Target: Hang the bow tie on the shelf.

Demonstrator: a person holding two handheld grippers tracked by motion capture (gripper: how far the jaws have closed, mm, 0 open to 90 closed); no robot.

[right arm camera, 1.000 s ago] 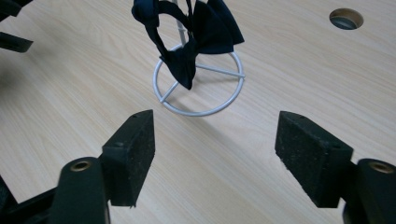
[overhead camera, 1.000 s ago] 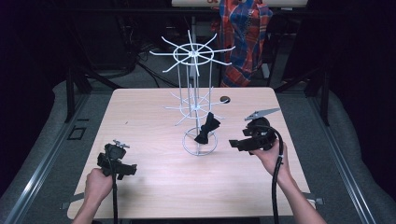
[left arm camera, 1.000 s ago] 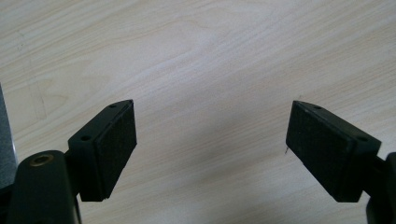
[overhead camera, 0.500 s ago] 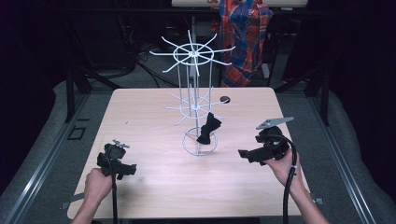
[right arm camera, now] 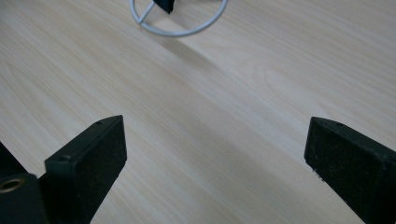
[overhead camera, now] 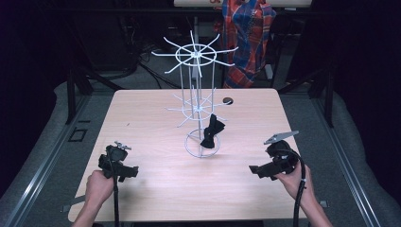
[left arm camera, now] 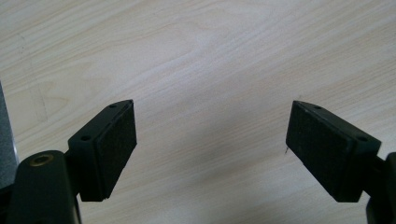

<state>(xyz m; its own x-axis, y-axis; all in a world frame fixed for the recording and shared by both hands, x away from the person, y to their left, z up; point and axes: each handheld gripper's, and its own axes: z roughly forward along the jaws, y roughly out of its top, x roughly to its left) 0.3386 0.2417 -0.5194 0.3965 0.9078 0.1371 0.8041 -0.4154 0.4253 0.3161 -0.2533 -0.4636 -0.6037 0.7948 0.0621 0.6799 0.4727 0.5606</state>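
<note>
A white wire rack (overhead camera: 196, 94) with spoked tiers stands mid-table on a ring base (overhead camera: 202, 144). A black bow tie (overhead camera: 212, 131) hangs from its lower tier, down to the ring. My right gripper (overhead camera: 254, 170) is right of the rack near the table's front and well apart from the bow tie. Its jaws have just been opening and stand open over bare wood (right arm camera: 215, 120), with the ring base (right arm camera: 177, 32) ahead of them. My left gripper (overhead camera: 130, 171) rests at the front left, open, with bare wood between its pads (left arm camera: 212, 106).
The wooden table (overhead camera: 156, 118) has a small dark round spot (overhead camera: 228, 100) behind the rack. A plaid cloth (overhead camera: 248, 33) hangs beyond the far edge. Metal rails run along both sides.
My right gripper has drawn back from the rack, going right, toward the front edge and lower. The bow tie stays on the rack. The left gripper has not moved.
</note>
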